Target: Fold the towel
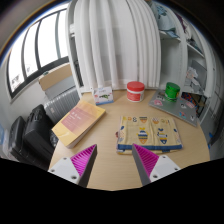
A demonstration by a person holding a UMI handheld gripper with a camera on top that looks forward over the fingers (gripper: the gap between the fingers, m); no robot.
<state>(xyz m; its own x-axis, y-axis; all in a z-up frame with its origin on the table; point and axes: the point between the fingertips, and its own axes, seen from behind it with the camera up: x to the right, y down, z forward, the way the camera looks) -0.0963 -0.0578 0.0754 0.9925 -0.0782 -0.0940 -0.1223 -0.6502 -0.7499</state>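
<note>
One patterned towel (pixel 147 131) lies just beyond the open tongs (pixel 115 160).

The claw (pixel 115 160) hangs open, its pink-padded fingers (pixel 80 158) spread wide.

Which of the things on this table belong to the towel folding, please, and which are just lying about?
Belongs to the job:
patterned towel, flat just ahead of the fingers
gripper, open, holding nothing

Just lying about:
wooden board
red container
green cup
small box
</note>
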